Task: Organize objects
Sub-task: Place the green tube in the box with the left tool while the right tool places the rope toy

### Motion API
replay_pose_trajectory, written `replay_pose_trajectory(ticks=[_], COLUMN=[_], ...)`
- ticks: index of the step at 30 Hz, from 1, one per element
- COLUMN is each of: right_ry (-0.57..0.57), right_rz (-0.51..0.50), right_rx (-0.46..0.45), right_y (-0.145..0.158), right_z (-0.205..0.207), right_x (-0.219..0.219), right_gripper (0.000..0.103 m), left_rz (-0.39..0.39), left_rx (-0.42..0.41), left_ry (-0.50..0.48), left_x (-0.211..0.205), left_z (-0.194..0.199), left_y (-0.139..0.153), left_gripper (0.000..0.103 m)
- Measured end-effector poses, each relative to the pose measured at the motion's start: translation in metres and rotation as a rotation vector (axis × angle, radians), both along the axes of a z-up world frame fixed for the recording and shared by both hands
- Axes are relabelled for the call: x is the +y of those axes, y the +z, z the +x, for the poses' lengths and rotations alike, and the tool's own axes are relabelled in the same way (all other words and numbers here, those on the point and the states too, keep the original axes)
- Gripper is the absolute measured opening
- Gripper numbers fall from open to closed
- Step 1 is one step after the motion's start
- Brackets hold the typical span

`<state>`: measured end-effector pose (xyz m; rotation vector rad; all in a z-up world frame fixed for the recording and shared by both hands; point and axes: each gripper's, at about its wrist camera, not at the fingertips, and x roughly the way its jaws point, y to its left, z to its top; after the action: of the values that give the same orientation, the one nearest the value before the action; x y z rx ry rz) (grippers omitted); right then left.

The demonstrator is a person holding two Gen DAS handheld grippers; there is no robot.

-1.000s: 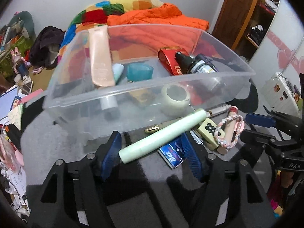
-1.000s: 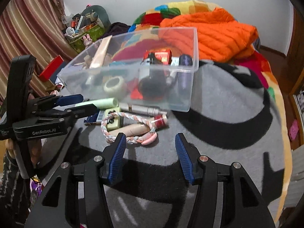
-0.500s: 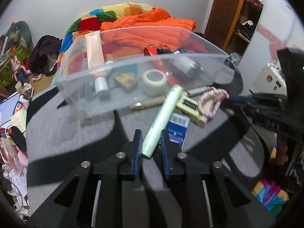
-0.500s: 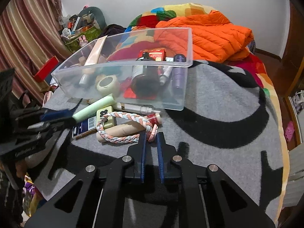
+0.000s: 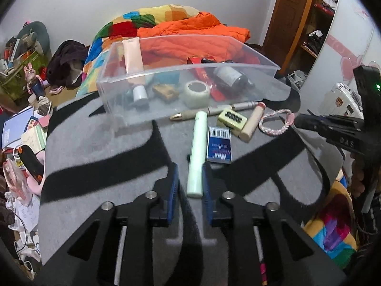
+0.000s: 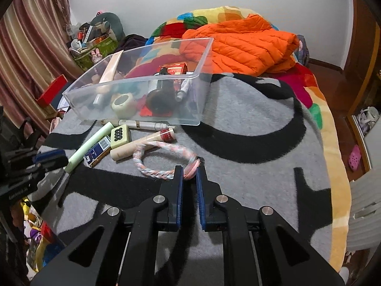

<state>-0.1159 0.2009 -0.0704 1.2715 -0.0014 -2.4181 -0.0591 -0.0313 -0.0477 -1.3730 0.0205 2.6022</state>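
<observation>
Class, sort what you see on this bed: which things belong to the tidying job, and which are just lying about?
Job: clear bin; pale green tube, between the opening left tool pads; braided loop, pinched by the right tool; blue packet; cream tube.

Lying about: orange jacket; patchwork quilt; grey blanket.

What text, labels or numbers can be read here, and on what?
"Max": blue packet, beside a barcode; its smaller print is blurred.
"DAS": black body of the right tongs.
Label on the left tongs, jaws opening with the green tube between them: blurred.
Red box in the bin: print too small.
</observation>
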Motion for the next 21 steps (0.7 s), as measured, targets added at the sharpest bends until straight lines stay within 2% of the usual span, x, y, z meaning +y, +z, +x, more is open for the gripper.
replay_pose_trajectory(ticks=[2,6,7,9,13,16,19,20,21], right_ry=[-0.005,-0.021,-0.025,-0.032,-0.059,-0.062,-0.055,-0.053,-0.048], right_rz=[-0.003,0.009,0.005,-0.004,-0.047,-0.045,-0.033,-0.018,-0.001], right_rx=[-0.007,-0.033,-0.043,-0.057,-0.068,-0.068,-0.063,-0.046,-0.031], right_y=[0.000,-0.006,-0.008,-0.010,-0.011,-0.013,-0.018,-0.018,-0.018], right_z=[-0.001,-0.010,-0.013,-0.017,-0.025,-0.029,-0.031,-0.029,-0.027], right_x=[0.001,0.002,0.002,0.003,0.006,0.000,-0.007,-0.010,-0.012], right_gripper=[0.010,0.010,0.011,0.014,0.029,0.032,0.032,0.032,0.032], left_rz=[-0.020,-0.079,-0.079,-0.082,-0.078,-0.081,-0.087,-0.093,-0.100], left_rx=[0.001,-0.030,-0.015,-0.014,-0.011,-0.007,0.004,0.008,0.011], left_ry=[-0.009,-0.018,-0.021,-0.020,-0.018,-0.020,-0.035,-0.045,-0.049], left_x=[0.004,0.012,0.012,0.012,0.012,0.015,0.021,0.025,0.028], left_z=[-0.006,-0.019,-0.021,-0.025,-0.033,-0.037,-0.037,-0.035,-0.034], left_y=[-0.003,-0.021,-0.021,-0.022,-0.024,-0.024,-0.024,-0.024,-0.024], left_gripper=[0.040,0.041,0.041,0.041,0.041,0.037,0.024,0.017,0.015])
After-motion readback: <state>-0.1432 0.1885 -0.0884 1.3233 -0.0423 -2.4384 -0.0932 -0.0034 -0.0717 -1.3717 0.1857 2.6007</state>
